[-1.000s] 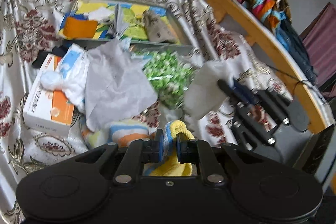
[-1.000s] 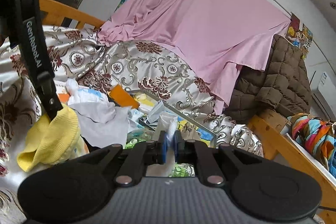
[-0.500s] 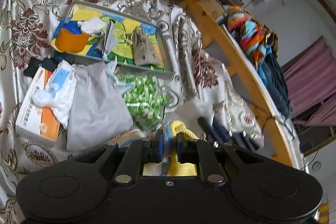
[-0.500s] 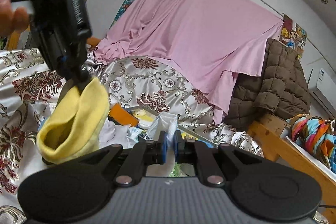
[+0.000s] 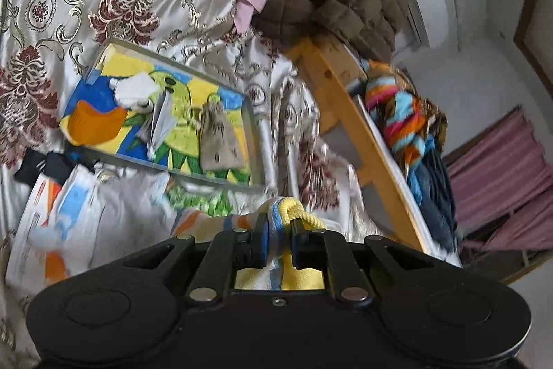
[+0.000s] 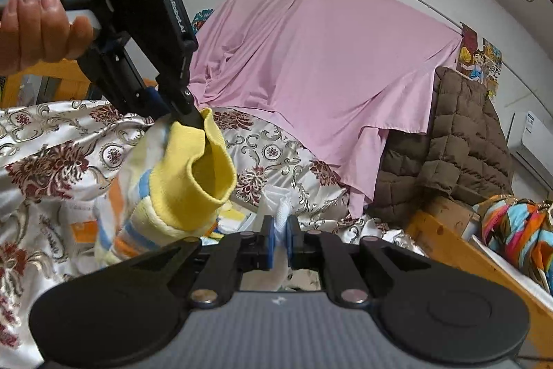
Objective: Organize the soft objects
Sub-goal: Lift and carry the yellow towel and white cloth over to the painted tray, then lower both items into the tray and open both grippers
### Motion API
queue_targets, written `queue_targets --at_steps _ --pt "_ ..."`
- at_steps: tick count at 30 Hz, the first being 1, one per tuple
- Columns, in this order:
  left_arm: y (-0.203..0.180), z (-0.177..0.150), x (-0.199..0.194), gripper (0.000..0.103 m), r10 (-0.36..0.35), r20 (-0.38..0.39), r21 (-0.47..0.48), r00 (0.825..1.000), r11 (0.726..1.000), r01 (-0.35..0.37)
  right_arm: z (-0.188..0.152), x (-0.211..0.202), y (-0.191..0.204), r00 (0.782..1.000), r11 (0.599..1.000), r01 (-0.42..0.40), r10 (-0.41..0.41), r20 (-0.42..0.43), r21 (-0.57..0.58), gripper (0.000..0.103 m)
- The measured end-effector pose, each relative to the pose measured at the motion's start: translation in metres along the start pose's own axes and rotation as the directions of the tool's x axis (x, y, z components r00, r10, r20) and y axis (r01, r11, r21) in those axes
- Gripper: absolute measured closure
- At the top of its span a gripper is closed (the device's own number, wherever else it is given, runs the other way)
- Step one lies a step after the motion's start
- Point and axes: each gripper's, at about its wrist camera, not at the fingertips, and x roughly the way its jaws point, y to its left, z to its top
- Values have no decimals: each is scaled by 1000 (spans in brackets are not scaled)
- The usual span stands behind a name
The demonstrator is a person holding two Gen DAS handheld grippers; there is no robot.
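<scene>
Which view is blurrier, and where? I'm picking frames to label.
Left wrist view: motion blur smears the tray and the clutter below it; the left hand-held gripper on the yellow sock stays sharp. Right wrist view: mostly crisp, soft daylight, fisheye bending at edges; pink sheet clear.

On the black side of the left gripper [image 6: 179, 108], upper left of the right wrist view, white letters read "GenRobot.AI". Other printed labels are too blurred.

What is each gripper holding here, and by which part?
Left gripper: yellow striped sock, pinched at its yellow cuff rim. Right gripper: white cloth, pinched at a bunched edge.
</scene>
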Motion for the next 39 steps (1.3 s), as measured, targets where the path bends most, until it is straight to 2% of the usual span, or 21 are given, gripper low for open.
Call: queue_targets --at_steps 8,12,19,22,26,33,39 --pt "7 59 35 91 8 95 -47 995 999 -3 14 60 -53 999 997 -5 8 -34 81 95" --pt "9 85 62 91 26 155 -21 988 1000 -23 18 96 -81 998 988 13 -4 -62 153 95" --pt "24 116 123 91 28 207 -25 978 999 -23 6 165 -114 990 956 23 20 -142 292 95" --pt "36 120 149 91 13 210 -45 978 999 -3 -5 194 -120 984 944 25 34 -175 330 95" --pt "56 117 175 91 29 198 -65 980 998 -16 -21 224 -126 973 931 34 52 -226 364 95" --pt "91 104 204 91 100 153 -84 983 993 -88 -49 253 -134 944 899 81 70 -324 431 95" --pt "104 93 214 90 172 140 -62 975 984 -165 -64 258 -132 926 893 120 58 -374 434 95"
